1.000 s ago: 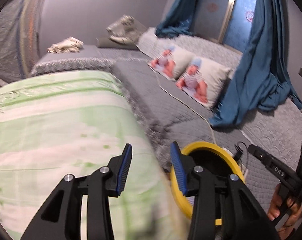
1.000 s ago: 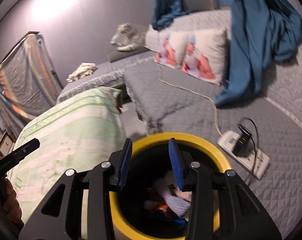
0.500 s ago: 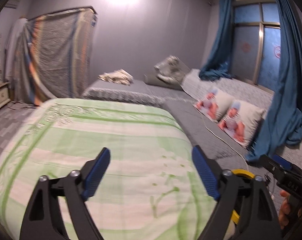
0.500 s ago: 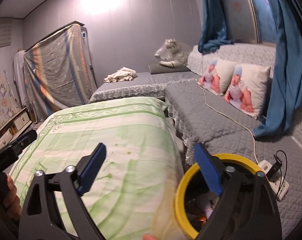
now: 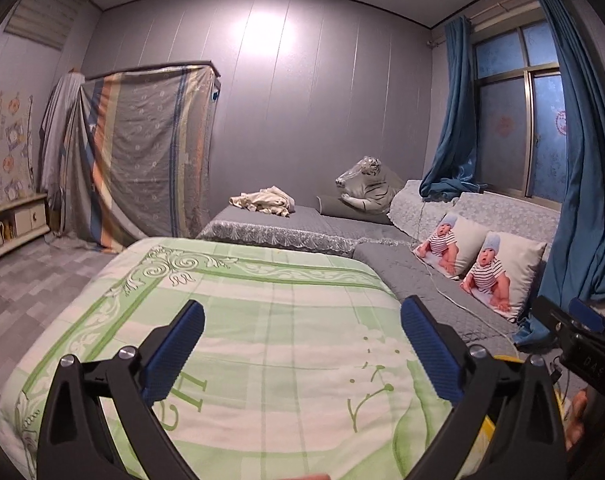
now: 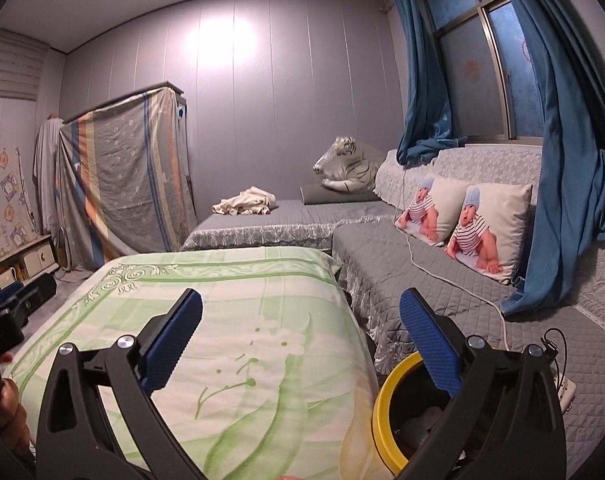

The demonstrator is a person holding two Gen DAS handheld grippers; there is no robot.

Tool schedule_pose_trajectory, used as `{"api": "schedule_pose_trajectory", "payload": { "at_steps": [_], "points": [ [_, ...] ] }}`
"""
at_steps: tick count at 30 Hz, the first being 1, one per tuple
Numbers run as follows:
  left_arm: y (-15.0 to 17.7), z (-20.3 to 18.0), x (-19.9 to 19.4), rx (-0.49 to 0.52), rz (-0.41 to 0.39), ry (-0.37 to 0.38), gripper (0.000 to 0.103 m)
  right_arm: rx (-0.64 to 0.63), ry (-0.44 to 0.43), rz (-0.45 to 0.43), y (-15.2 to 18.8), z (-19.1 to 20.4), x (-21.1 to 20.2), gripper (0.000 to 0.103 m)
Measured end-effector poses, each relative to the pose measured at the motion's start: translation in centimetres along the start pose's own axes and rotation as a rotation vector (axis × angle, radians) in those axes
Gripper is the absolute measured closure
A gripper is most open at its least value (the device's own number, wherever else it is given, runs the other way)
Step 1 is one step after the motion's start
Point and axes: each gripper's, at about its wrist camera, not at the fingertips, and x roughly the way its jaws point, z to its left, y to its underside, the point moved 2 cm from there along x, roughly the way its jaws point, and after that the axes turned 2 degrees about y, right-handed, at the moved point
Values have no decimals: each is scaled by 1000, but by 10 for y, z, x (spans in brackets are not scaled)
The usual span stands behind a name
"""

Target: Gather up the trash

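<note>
The yellow-rimmed trash bin (image 6: pixel 382 400) stands on the floor between the green-covered bed (image 6: pixel 222 320) and the grey sofa, with pale trash (image 6: pixel 418 424) inside. My right gripper (image 6: pixel 300 298) hovers above the bed's corner. Its jaws are opening wide, with nothing between them, and the right finger crosses the bin's rim in the picture. My left gripper (image 5: pixel 302 308) hangs over the bed (image 5: pixel 282 340), its jaws also opening and holding nothing. In the left wrist view only a sliver of the bin (image 5: pixel 487 430) shows behind the right finger.
A grey quilted sofa (image 6: pixel 442 292) with two baby-print pillows (image 6: pixel 486 232) runs along the right under blue curtains (image 6: pixel 574 160). A power strip (image 6: pixel 564 390) with a white cable lies by the bin. Farther back are a plush tiger (image 5: pixel 366 188), a crumpled cloth (image 5: pixel 262 202) and a draped wardrobe (image 5: pixel 142 152).
Both grippers rose and tipped up from the bin toward the room. Both pairs of jaws went from nearly closed to wide apart. The bin slid to the lower right of both views.
</note>
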Motion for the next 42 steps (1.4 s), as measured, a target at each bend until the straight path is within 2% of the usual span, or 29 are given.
{"api": "schedule_pose_trajectory", "payload": {
  "at_steps": [3,7,12,19,42],
  "points": [
    [3,-6,-7,28,-8,-4,8,2,-7,-5,3,2,-6,8],
    [9,-4,-14,13,-5,-10,8,12,-36,21,9,4,-7,8],
    [14,4,-17,-27,0,-26,8,16,-27,20,17,6,-10,8],
    [18,5,-19,-11,4,-56,8,47,-16,23,26,3,-9,8],
    [25,1,-17,-7,23,-36,8,60,3,47,36,3,0,8]
  ]
}}
